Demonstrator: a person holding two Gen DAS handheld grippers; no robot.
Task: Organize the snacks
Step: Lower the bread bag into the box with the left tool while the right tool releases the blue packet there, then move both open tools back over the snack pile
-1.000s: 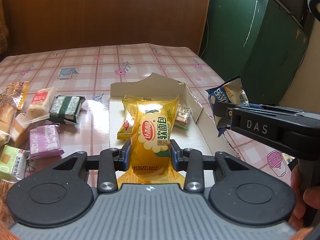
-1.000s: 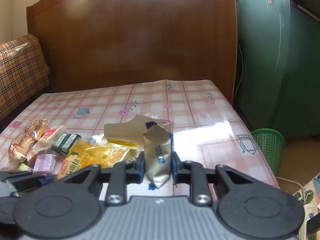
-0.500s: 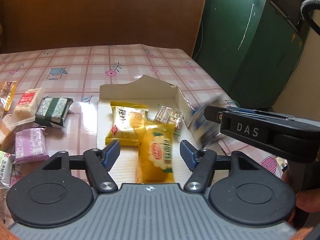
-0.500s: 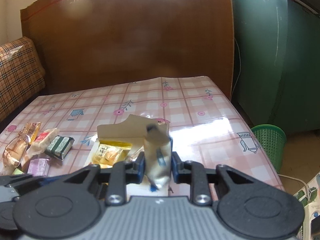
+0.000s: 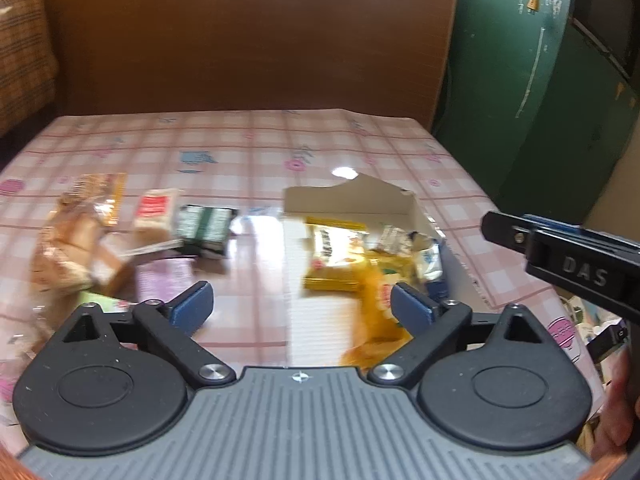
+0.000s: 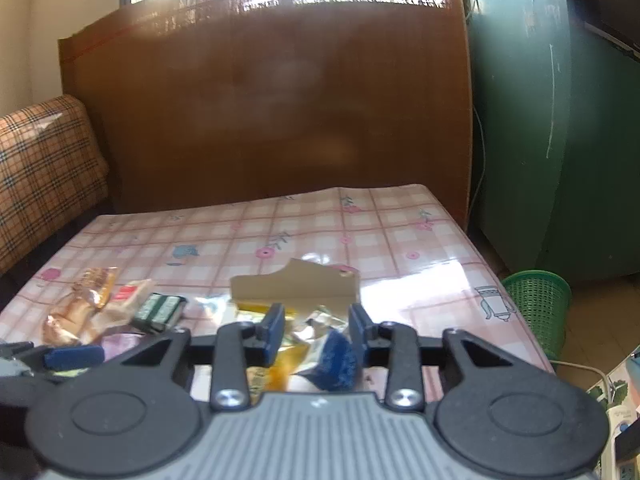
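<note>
Spreading under both grippers is the pink checked table (image 5: 256, 152). Ahead and a little right of the left gripper (image 5: 300, 308) sits the white cardboard box (image 5: 352, 200), where the yellow snack packet (image 5: 376, 300) lies just before its right pad. Its jaws have just been opening and stand wide, gripping nothing. The right gripper (image 6: 316, 332) has also been opening; the blue-and-silver packet (image 6: 336, 356) sits between its parted pads, seemingly let go, though blur hides contact. Loose snacks (image 5: 204, 224) lie ahead-left.
</note>
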